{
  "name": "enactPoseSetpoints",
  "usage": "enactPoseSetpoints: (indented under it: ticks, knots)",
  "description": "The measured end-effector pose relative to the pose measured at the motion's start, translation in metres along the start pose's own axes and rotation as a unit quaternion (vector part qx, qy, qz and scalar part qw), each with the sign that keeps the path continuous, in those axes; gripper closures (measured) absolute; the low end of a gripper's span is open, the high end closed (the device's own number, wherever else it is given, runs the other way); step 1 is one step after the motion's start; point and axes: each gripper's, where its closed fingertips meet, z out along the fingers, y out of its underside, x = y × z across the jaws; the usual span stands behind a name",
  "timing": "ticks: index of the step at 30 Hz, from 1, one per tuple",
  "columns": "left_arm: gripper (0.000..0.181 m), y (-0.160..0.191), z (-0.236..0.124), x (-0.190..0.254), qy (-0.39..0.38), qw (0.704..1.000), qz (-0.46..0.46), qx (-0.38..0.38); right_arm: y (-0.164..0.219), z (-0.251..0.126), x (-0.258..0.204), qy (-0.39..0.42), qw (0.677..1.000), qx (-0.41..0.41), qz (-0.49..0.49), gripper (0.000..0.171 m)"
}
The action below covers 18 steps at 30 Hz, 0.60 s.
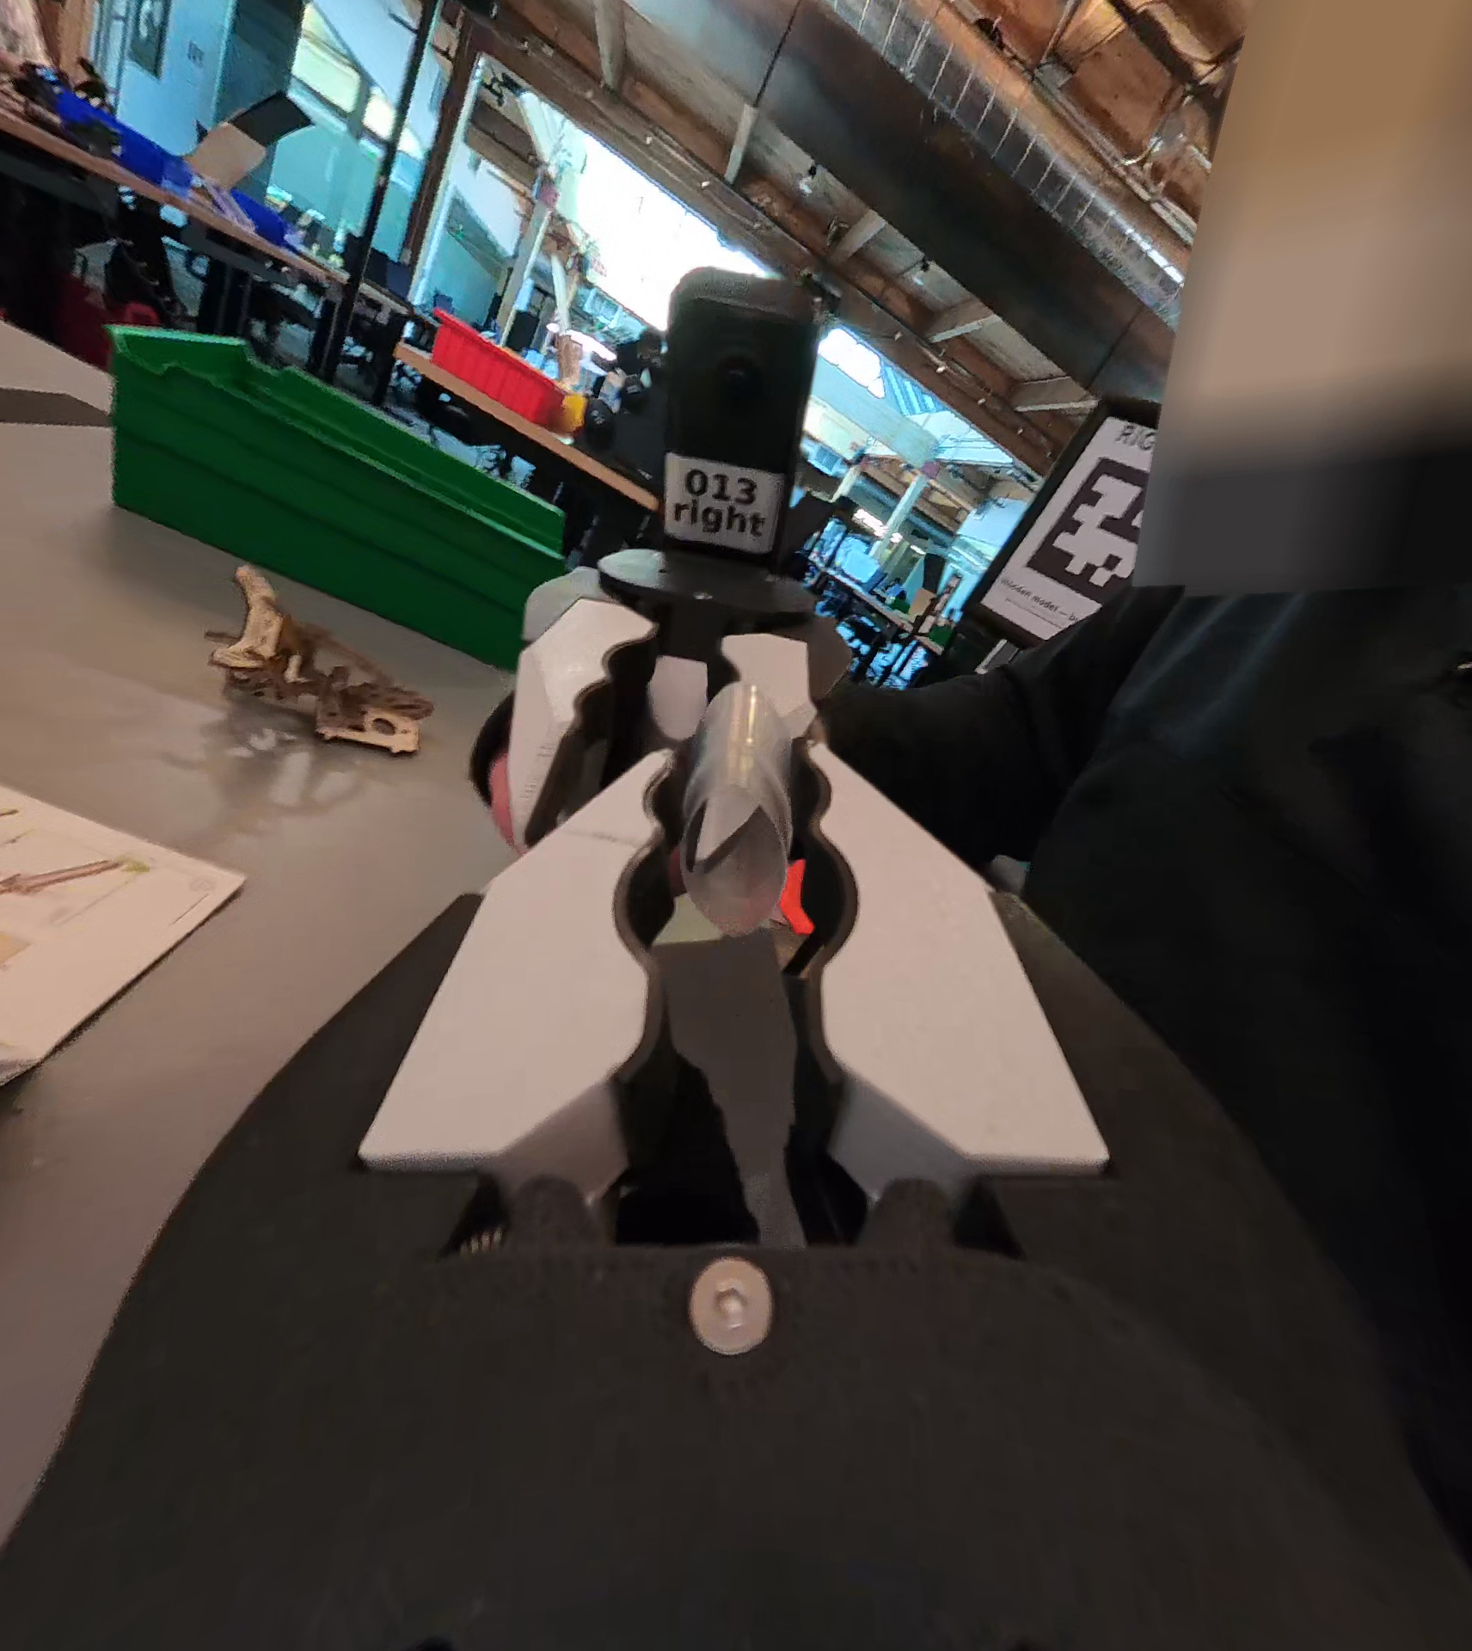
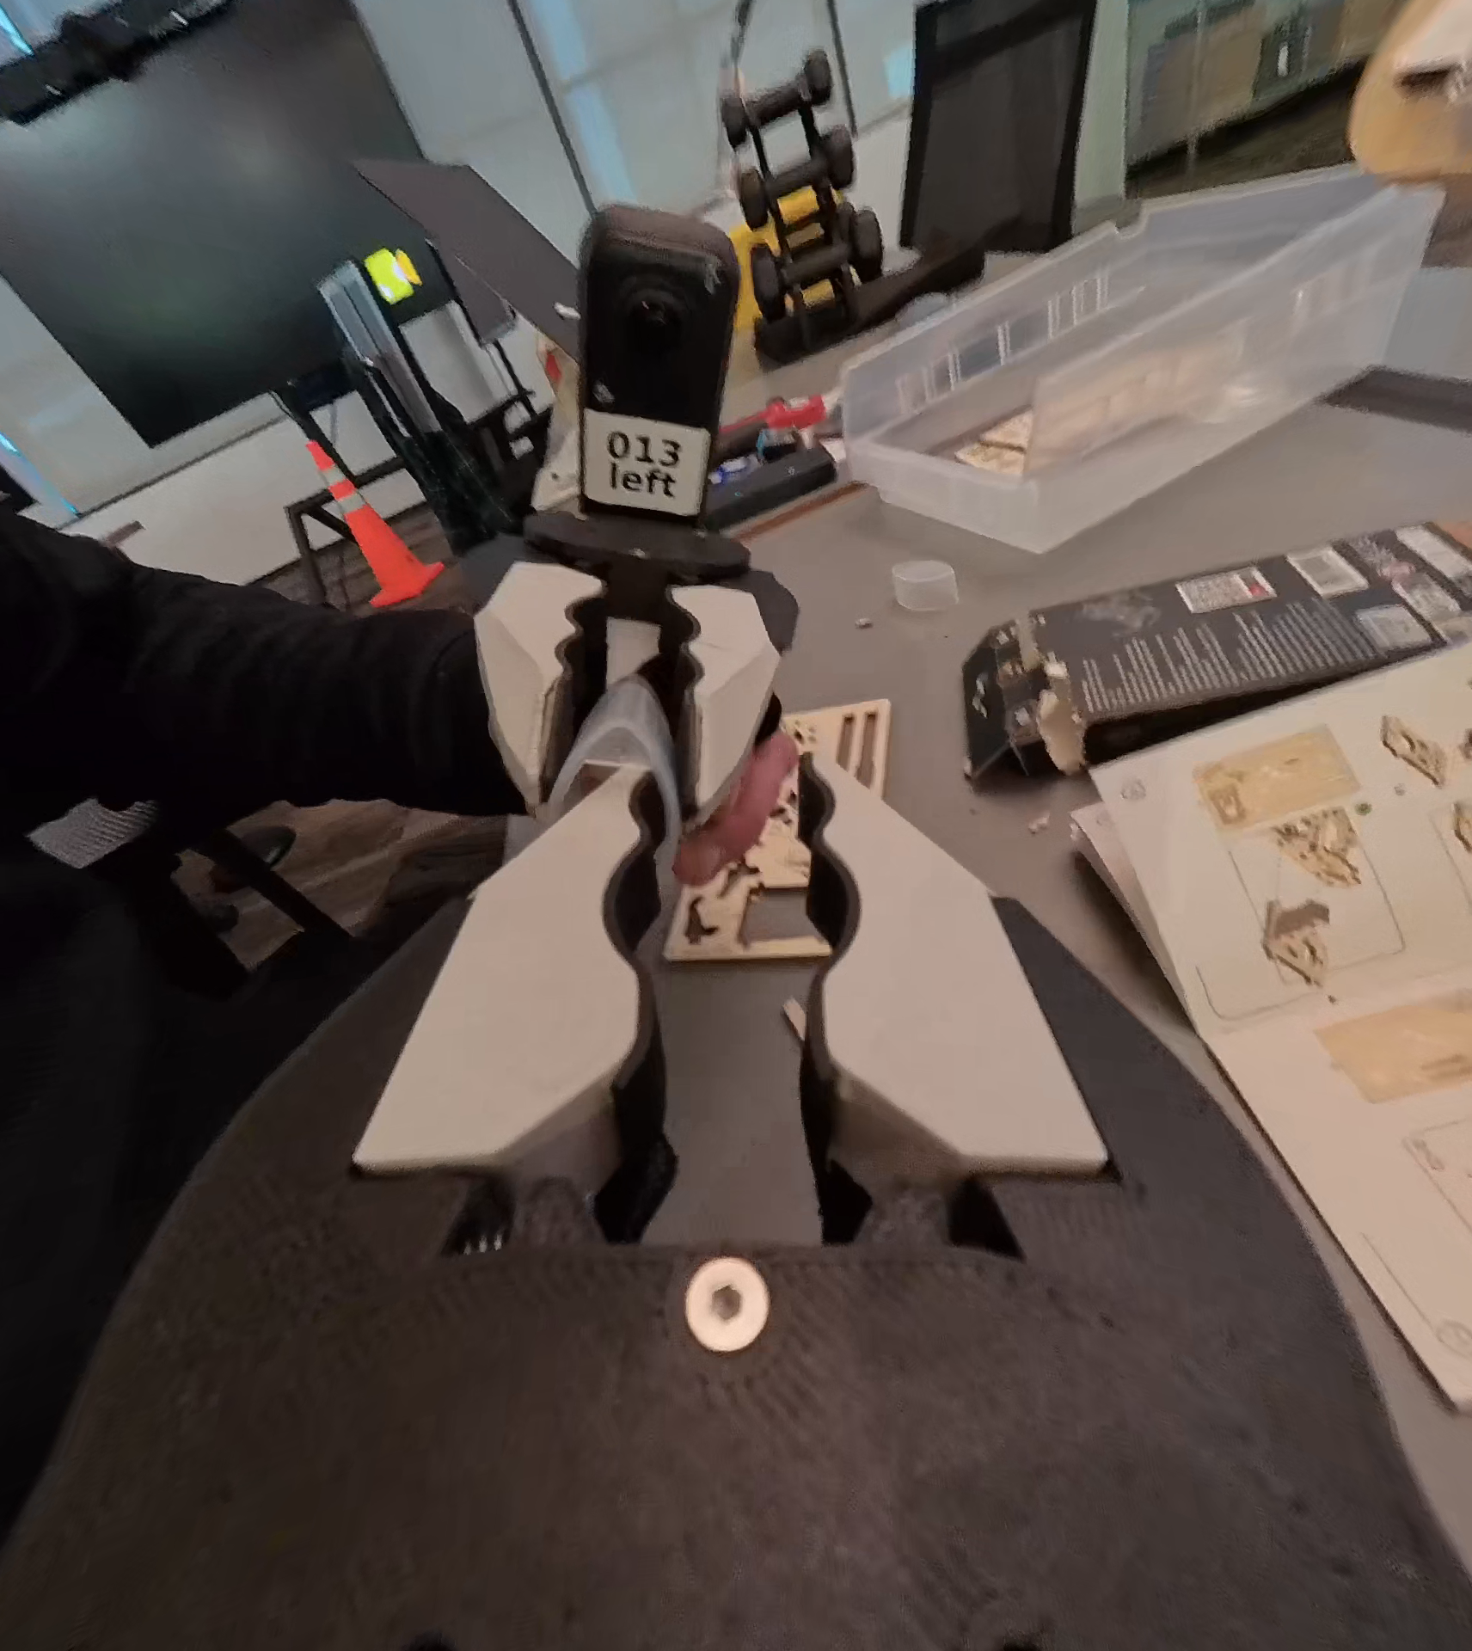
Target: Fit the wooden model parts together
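Observation:
My two grippers face each other above the grey table [image 1: 134, 625]. My left gripper [image 1: 732, 768] is shut on a rolled clear plastic bag [image 1: 737, 822], which fills the gap between its fingers. In the right wrist view the bag [image 2: 625, 741] sits between the left gripper's jaws and its near end touches one of my right gripper's fingers [image 2: 589, 840]. My right gripper [image 2: 719, 782] stands open. A partly built wooden model [image 1: 313, 679] lies on the table at left. A punched wooden sheet [image 2: 768, 902] lies under the grippers.
An instruction booklet [image 2: 1340, 938] lies open at right and also shows in the left wrist view [image 1: 18, 911]. A torn black box [image 2: 1250, 661], a clear plastic bin [image 2: 1116, 375] and stacked green trays [image 1: 313, 482] stand behind. Dark sleeves [image 2: 179, 697] hold both grippers. The tips of both grippers are at nearly the same place.

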Motion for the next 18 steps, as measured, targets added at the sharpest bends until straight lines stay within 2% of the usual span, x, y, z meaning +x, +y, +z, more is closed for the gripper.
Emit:
enactPoseSetpoints:
  ticks: [1,3,5,7,10,13,16,18]
  knots:
    - [0.159,0.002,-0.004,-0.01,-0.017,1.0,-0.003,-0.001,0.005,-0.002,0.009,0.014,1.0,-0.014,0.004,0.144]
    - [0.159,0.002,-0.018,-0.022,-0.04,0.999,-0.009,0.0,0.015,-0.012,0.023,0.038,0.998,-0.044,0.016,0.131]
    - [0.159,0.004,-0.026,-0.026,-0.057,0.998,-0.003,-0.009,0.022,-0.026,0.03,0.058,0.996,-0.059,0.013,0.133]
    - [0.159,0.006,-0.03,-0.029,-0.075,0.997,-0.001,-0.028,0.037,-0.037,0.032,0.08,0.99,-0.115,-0.028,0.13]
    - [0.159,0.017,-0.036,-0.029,-0.103,0.992,0.015,-0.073,0.063,-0.05,-0.002,0.038,0.979,-0.19,-0.055,0.136]
    - [0.16,0.029,-0.043,-0.024,-0.12,0.987,0.013,-0.104,0.108,-0.071,-0.045,-0.008,0.959,-0.269,-0.086,0.134]
    - [0.159,0.041,-0.045,-0.015,-0.128,0.983,0.017,-0.131,0.147,-0.081,-0.078,-0.033,0.929,-0.322,-0.177,0.131]
    - [0.159,0.044,-0.042,-0.008,-0.12,0.984,0.014,-0.132,0.168,-0.075,-0.095,-0.062,0.902,-0.35,-0.246,0.128]
